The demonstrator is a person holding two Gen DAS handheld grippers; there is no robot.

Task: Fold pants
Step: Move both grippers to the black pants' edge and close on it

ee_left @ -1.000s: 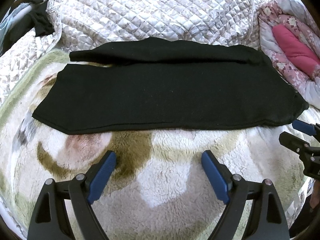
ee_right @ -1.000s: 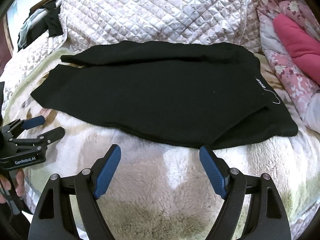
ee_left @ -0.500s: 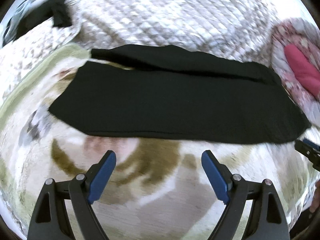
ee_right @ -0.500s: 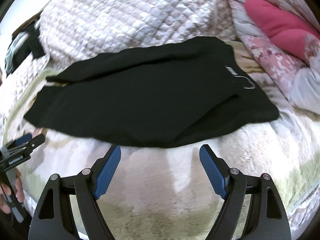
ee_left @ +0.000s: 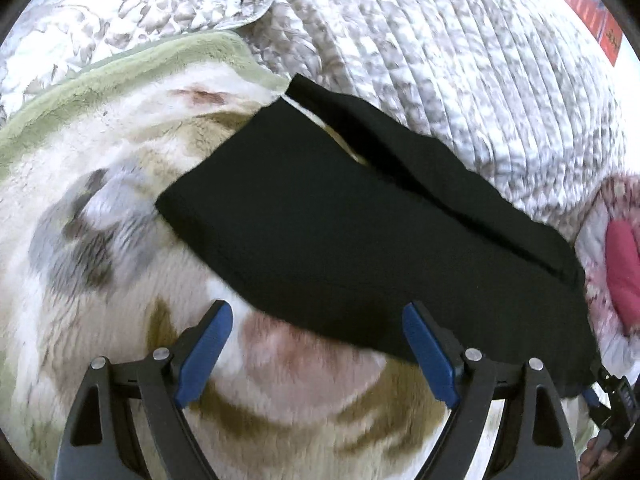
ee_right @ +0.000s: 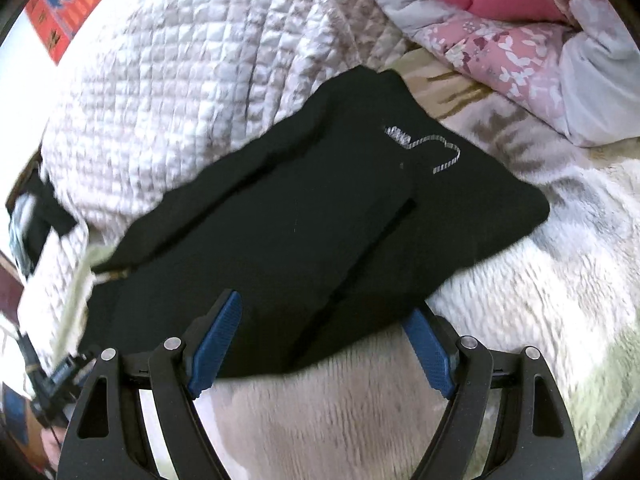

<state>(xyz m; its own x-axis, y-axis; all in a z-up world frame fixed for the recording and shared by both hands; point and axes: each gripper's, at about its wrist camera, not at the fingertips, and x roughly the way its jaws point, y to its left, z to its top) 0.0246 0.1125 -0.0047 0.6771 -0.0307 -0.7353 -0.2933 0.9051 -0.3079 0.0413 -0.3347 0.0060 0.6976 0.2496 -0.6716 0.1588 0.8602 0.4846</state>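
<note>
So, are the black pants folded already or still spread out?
Spread out: the black pants lie flat at full length on the fleece blanket, both legs side by side.

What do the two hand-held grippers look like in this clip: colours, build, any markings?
Both match. The left hand-held gripper and right hand-held gripper each have black angular frames with cut-outs, silver pivot pins and two ribbed blue pads. No cables, sleeves or legible markings show.

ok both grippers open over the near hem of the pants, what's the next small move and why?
Probably lower both and close on the near edge. The black pants lie flat on the fleece blanket, and the left gripper and right gripper are open, with that edge running between their fingers and nothing gripped.
</note>
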